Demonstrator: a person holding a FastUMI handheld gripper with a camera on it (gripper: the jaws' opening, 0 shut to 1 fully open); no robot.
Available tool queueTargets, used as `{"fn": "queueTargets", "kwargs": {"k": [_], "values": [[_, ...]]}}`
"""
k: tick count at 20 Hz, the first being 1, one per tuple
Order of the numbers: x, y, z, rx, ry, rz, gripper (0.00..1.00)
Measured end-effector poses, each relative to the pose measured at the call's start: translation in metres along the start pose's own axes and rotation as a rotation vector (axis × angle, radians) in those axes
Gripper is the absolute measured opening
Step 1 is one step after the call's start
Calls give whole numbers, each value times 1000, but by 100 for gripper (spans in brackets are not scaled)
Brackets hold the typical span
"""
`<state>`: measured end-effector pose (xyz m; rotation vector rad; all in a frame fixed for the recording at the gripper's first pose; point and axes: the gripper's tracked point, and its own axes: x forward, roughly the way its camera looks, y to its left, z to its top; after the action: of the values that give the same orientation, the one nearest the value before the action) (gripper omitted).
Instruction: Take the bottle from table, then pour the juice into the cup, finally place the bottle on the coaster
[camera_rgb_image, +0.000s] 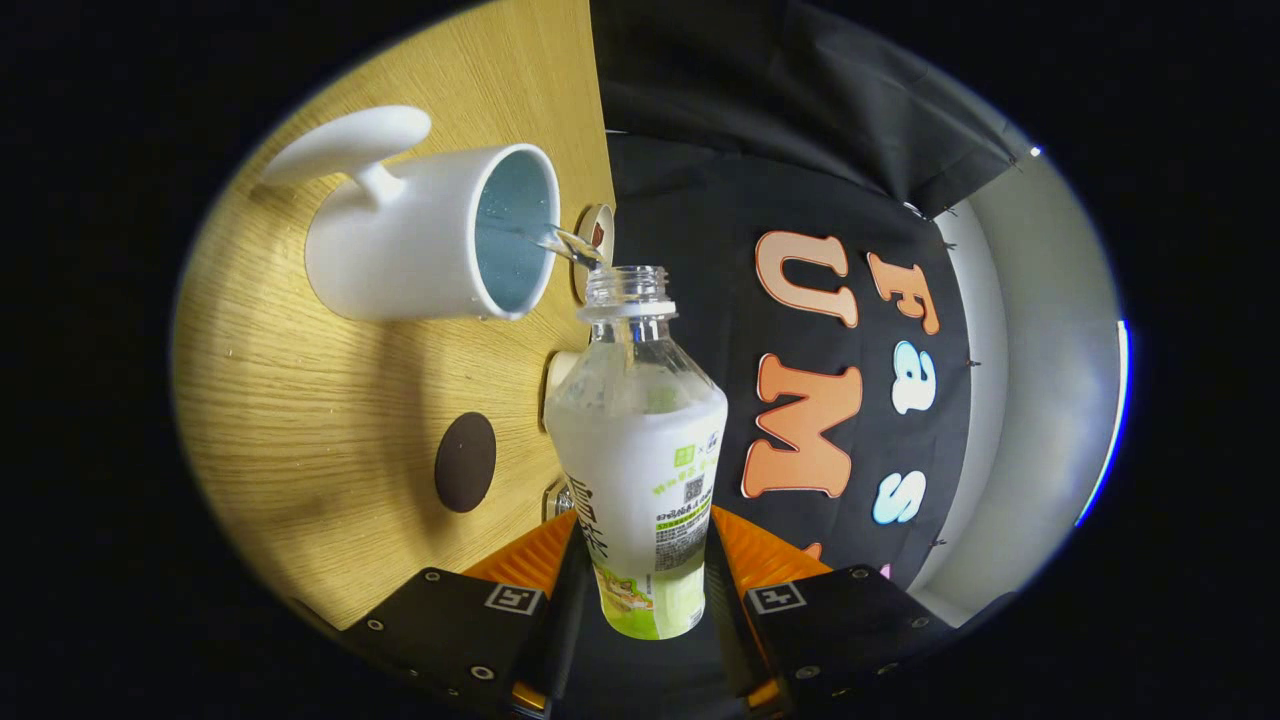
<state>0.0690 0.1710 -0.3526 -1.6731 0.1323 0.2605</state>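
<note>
My gripper (640, 570) is shut on a clear plastic bottle (640, 450) with a white and green label. The view is rolled, so the bottle is tipped over, its open neck just short of the rim of a white cup (430, 235) with a long handle and a pale blue inside. A thin stream of clear liquid (555, 238) runs from the bottle's mouth into the cup. A dark round coaster (465, 462) lies on the wooden table (300, 400), nearer my fingers than the cup.
The table's edge runs just behind the bottle, with a small round disc (597, 230) at that edge near the cup's mouth. Beyond the edge hangs the booth's black cloth wall (850, 200), with a pale panel (1040, 350) beside it.
</note>
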Motion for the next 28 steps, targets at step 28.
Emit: {"fn": "queueTargets", "kwargs": {"k": [28], "values": [[3, -23, -1, -101, -24, -23, 60]]}}
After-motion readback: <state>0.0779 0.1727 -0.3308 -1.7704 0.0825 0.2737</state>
